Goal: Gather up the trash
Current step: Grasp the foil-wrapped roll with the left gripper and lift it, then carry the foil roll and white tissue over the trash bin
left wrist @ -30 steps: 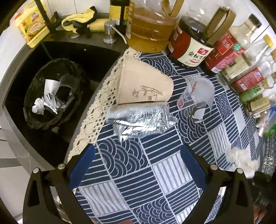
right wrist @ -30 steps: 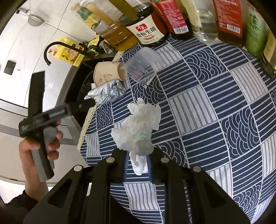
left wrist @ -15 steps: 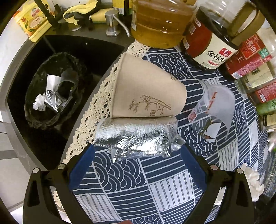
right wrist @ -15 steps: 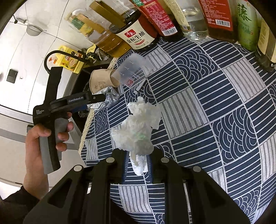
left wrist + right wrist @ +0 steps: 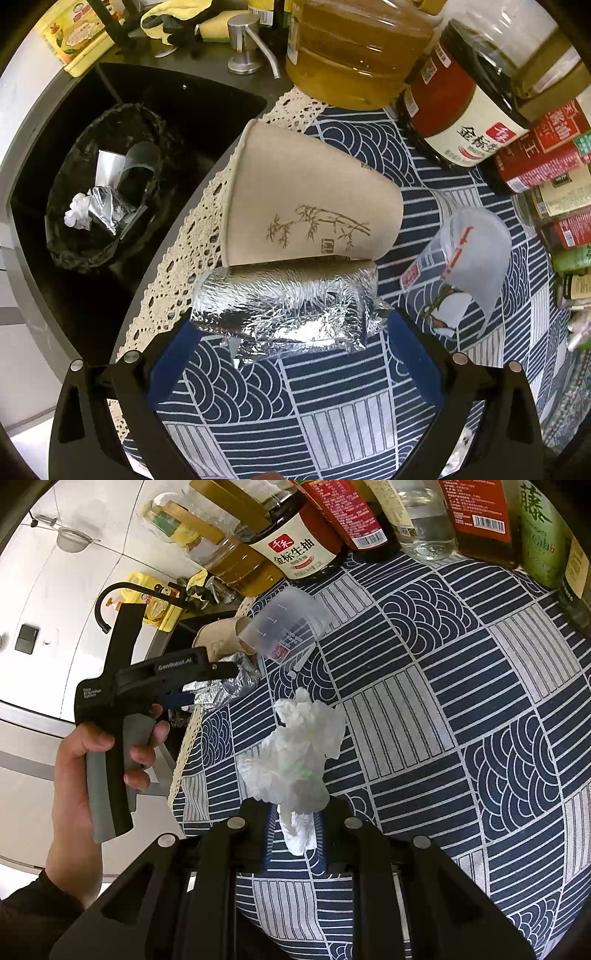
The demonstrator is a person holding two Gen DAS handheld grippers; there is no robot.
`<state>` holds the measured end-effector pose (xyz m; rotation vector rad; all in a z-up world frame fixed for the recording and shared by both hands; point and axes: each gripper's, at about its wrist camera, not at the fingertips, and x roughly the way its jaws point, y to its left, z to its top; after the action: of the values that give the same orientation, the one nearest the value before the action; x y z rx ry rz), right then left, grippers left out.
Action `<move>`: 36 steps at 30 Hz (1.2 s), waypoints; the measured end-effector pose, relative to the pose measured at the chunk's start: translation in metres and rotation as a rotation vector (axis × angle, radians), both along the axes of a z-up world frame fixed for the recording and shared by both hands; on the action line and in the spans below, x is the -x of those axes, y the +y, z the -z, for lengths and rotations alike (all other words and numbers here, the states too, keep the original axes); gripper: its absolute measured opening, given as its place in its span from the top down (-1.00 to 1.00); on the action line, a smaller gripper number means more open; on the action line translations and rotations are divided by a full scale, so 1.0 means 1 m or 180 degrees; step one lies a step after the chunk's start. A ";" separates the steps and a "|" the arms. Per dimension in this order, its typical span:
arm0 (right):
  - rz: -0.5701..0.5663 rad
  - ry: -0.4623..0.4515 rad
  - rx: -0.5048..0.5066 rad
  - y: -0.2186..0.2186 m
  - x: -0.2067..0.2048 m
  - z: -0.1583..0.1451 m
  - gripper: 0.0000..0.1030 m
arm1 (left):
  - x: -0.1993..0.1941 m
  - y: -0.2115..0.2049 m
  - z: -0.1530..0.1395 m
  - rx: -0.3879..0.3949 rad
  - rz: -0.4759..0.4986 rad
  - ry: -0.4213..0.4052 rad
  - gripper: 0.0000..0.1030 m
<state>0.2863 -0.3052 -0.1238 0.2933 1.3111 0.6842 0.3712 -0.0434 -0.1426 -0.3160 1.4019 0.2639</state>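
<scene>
A crumpled silver foil packet (image 5: 286, 312) lies on the blue patterned tablecloth (image 5: 332, 406), against a tan paper cup (image 5: 306, 206) lying on its side. My left gripper (image 5: 291, 354) is open, its blue pads flanking the packet's two ends; it shows in the right wrist view (image 5: 177, 698). A clear plastic cup (image 5: 469, 258) lies to the right. My right gripper (image 5: 293, 834) is shut on a crumpled white tissue (image 5: 295, 757), held above the cloth. A black-lined trash bin (image 5: 103, 192) in the sink holds foil and tissue.
Large oil and soy sauce bottles (image 5: 454, 107) and several smaller bottles (image 5: 476, 513) stand along the back of the cloth. The black sink (image 5: 184, 110) drops off left of the lace edge (image 5: 173, 266). A faucet (image 5: 110, 598) and soap pump (image 5: 243, 44) stand behind.
My left gripper has moved forward to the foil packet, so its open pads now flank it. My right gripper keeps holding the tissue and has barely shifted.
</scene>
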 end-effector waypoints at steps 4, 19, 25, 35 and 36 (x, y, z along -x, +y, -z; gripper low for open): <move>-0.0013 -0.0022 -0.0001 0.001 0.001 -0.002 0.62 | -0.004 0.001 0.001 0.0007 -0.0052 0.0000 -0.89; 0.0001 -0.0010 0.0013 0.001 0.002 -0.001 0.62 | -0.005 -0.001 0.012 0.0053 -0.0065 -0.0122 -0.80; -0.0002 -0.0024 0.0028 0.001 0.001 -0.004 0.62 | 0.001 0.000 0.006 0.0143 -0.0044 -0.0205 -0.63; -0.0063 -0.0078 0.0071 0.016 0.010 -0.011 0.62 | 0.027 0.009 -0.005 0.0280 -0.0012 -0.0299 -0.55; -0.0074 -0.0079 0.0074 0.018 0.011 -0.011 0.62 | 0.031 0.010 -0.006 0.0302 -0.0014 -0.0314 -0.55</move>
<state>0.2756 -0.2875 -0.1127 0.2505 1.2995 0.6897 0.3407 -0.0330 -0.1361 -0.4052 1.3187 0.1833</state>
